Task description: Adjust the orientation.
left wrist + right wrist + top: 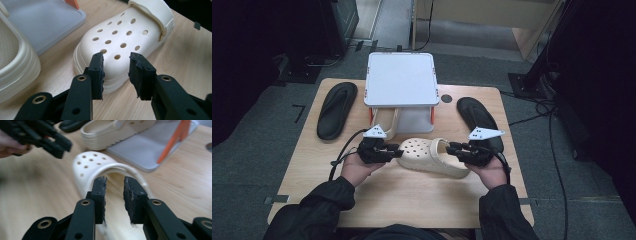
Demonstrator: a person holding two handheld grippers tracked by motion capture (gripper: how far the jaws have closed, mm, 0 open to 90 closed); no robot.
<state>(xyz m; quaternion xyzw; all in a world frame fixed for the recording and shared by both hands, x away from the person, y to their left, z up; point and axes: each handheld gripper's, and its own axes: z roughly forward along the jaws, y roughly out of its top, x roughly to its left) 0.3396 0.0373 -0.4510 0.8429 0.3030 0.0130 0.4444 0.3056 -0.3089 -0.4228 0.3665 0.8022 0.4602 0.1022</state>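
A cream clog (432, 159) with holes in its toe lies on the wooden table (412, 200), toe to the left. My left gripper (397, 150) is at the toe; in the left gripper view its jaws (116, 60) stand apart just before the clog's toe (120, 37), not touching it. My right gripper (452, 148) is at the heel; its jaws (115, 180) are apart over the clog's heel opening, with the heel strap (120, 168) arching beyond them and nothing pressed between the pads. The left gripper (37, 135) shows at the top left of the right gripper view.
A white two-level stand (401, 77) with orange legs (175, 137) sits at the table's back, a second cream clog (384, 122) on its lower plate (42, 22). One black slipper (336, 110) lies at the left, another (477, 117) at the right. A round hole (446, 98) marks the tabletop.
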